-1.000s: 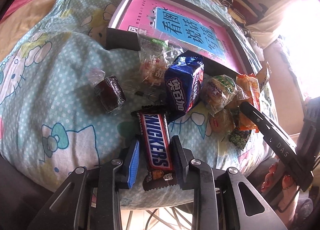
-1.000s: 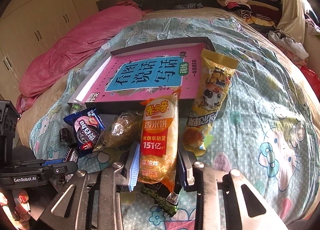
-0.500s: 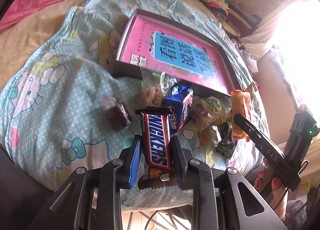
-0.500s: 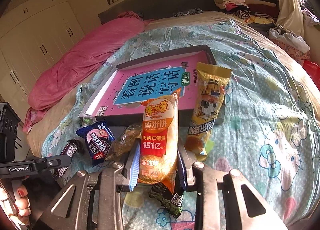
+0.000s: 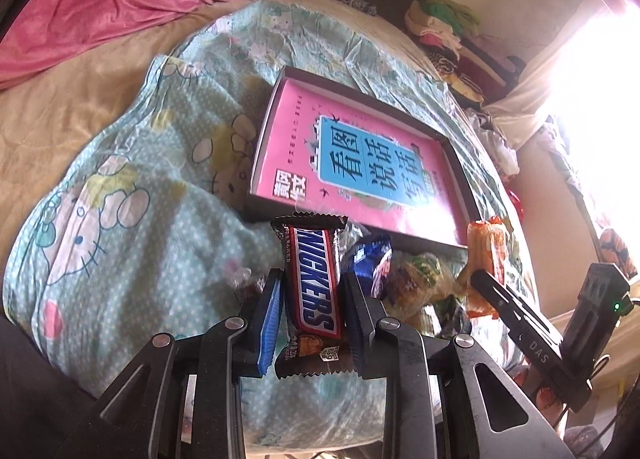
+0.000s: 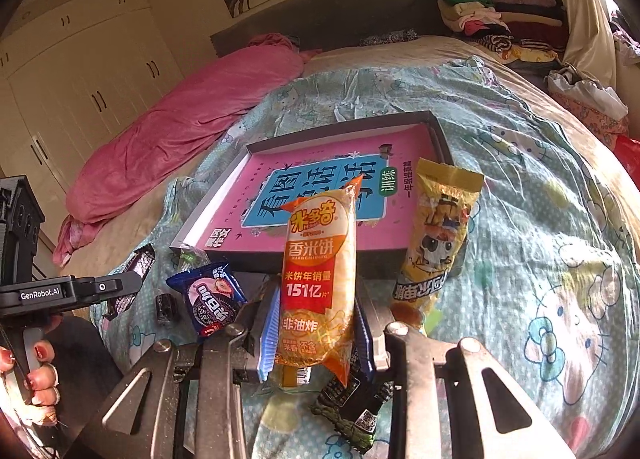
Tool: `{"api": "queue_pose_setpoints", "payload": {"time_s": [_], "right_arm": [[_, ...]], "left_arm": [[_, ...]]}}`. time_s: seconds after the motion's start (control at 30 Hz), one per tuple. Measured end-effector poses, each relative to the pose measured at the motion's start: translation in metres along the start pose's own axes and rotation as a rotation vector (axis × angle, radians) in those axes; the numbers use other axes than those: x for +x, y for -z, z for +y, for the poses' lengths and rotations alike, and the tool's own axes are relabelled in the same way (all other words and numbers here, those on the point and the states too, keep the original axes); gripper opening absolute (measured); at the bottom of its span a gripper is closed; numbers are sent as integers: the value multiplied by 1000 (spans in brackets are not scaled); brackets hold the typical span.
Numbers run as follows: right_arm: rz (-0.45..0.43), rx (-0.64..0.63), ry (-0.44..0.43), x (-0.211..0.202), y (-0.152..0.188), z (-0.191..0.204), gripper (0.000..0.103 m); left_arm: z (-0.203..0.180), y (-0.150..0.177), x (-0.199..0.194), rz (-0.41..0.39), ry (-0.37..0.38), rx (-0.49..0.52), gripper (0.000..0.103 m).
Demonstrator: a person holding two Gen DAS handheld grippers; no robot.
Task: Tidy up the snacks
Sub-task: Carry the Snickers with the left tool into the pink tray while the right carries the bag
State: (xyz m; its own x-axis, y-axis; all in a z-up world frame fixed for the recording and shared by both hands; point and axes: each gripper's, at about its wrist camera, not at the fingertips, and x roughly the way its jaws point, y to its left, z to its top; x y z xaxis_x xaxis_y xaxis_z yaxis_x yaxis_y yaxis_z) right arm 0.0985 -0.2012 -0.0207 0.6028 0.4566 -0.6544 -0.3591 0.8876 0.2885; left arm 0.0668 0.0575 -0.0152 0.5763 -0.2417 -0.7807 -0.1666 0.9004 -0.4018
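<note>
Left gripper (image 5: 310,299) pinches Snickers bar (image 5: 314,283), right gripper (image 6: 316,323) pinches rice-cracker pack (image 6: 318,279), both above bedspread (image 6: 540,259); near edge of shallow box (image 6: 224,211) crowded by blue cookie pack (image 6: 210,299), yellow snack bag (image 6: 436,235).

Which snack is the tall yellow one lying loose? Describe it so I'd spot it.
Find the shallow box holding a pink book on the bed. The yellow packet leans against its front right corner. Unlike the orange rice cracker pack beside it, no tool grips it.

Cream wardrobe (image 6: 76,99) beside the bed (image 6: 540,219) — window glare (image 5: 600,71) washes one side.
</note>
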Motion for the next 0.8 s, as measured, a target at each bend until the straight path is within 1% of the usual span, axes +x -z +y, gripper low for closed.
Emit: {"api": "queue_pose_setpoints", "payload": {"time_s": [0.37, 0.6, 0.7, 0.8], "right_arm": [[-29, 15, 2, 7, -14, -10, 33], [-40, 16, -1, 11, -19, -11, 33], [-45, 12, 0, 13, -22, -12, 33], [-46, 4, 3, 14, -22, -12, 33]], "left_arm": [[-4, -30, 20, -32, 3, -15, 30], [-8, -53, 28, -95, 2, -28, 30], [-9, -61, 35, -104, -2, -30, 30], [-10, -66, 42, -124, -17, -6, 30]]}}
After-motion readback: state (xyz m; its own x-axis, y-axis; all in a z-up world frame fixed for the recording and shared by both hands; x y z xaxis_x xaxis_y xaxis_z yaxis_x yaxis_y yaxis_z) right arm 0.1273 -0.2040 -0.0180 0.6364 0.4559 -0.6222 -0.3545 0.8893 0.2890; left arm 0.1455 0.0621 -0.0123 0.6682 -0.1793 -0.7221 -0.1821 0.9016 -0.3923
